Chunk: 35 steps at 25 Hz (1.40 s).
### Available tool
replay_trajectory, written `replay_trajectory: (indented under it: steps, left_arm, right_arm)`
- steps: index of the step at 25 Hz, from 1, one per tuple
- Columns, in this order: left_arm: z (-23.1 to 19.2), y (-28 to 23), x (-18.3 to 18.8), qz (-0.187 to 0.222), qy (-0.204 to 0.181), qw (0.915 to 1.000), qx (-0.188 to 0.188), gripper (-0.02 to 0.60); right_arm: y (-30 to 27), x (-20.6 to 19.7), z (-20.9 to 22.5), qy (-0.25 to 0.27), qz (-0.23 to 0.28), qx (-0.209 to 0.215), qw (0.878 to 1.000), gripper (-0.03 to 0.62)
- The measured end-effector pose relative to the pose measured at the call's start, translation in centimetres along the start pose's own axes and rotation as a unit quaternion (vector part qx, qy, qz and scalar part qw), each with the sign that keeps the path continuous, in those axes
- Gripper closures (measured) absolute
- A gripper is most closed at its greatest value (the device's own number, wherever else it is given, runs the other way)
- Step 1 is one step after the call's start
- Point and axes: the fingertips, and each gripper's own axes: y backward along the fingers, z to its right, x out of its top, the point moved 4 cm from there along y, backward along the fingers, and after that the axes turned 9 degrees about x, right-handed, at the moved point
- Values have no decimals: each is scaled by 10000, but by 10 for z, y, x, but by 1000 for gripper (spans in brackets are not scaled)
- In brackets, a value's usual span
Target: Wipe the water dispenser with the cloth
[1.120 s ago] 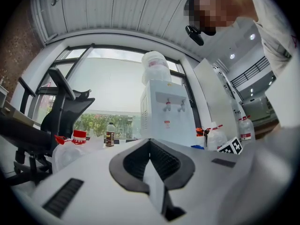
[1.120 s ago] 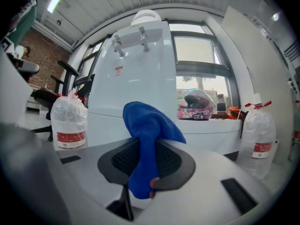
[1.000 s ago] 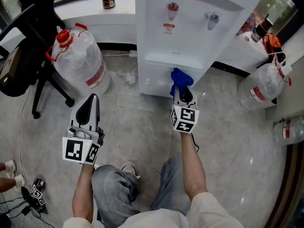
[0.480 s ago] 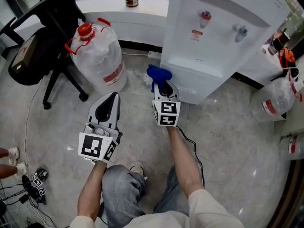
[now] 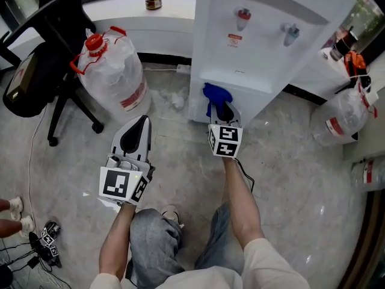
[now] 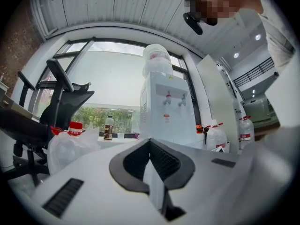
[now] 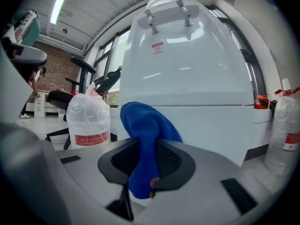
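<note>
Where cloth [image 5: 215, 95] sits at water dispenser's [image 5: 264, 47] lower corner, floor [image 5: 174, 143] lies open.

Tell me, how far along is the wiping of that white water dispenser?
Done: the blue cloth is clamped in the right gripper. In hand: it sits at the lower front panel of the white water dispenser. Left: seemingly the upper panel with its red tap and blue tap; no wiped area shows. The left gripper hangs shut and empty.
</note>
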Motion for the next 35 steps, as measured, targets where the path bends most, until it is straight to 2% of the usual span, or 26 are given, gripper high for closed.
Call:
replay_trajectory:
  steps: [10, 15, 19, 23, 28, 32, 35]
  left_arm:
    - [63, -24, -8, 0, 102, 9975, -704, 571]
    - [75, -32, -12, -42, 145, 9966, -809, 571]
    - [73, -33, -13, -75, 145, 9974, -704, 571]
    - [69, -31, -16, -151, 59, 9976, -667, 571]
    - [56, -23, -14, -167, -18, 9982, -578, 571]
    - [45, -14, -11, -169, -190, 9981, -568, 571]
    - [28, -7, -8, -160, -202, 9987, -434, 571]
  right_arm:
    - [79, -22, 116, -2, -184, -1058, 9942, 497]
    - [103, -24, 138, -101, -132, -1341, 9908, 497]
    - [86, -27, 101, -238, 0, -1044, 9942, 497]
    - [47, -38, 27, -329, -63, -351, 9988, 497]
    - [2, -47, -63, -477, -172, 482, 9976, 497]
    - [-16, -55, -88, -513, -264, 656, 9962, 497]
    - [-28, -59, -86, -394, -323, 657, 9965, 497]
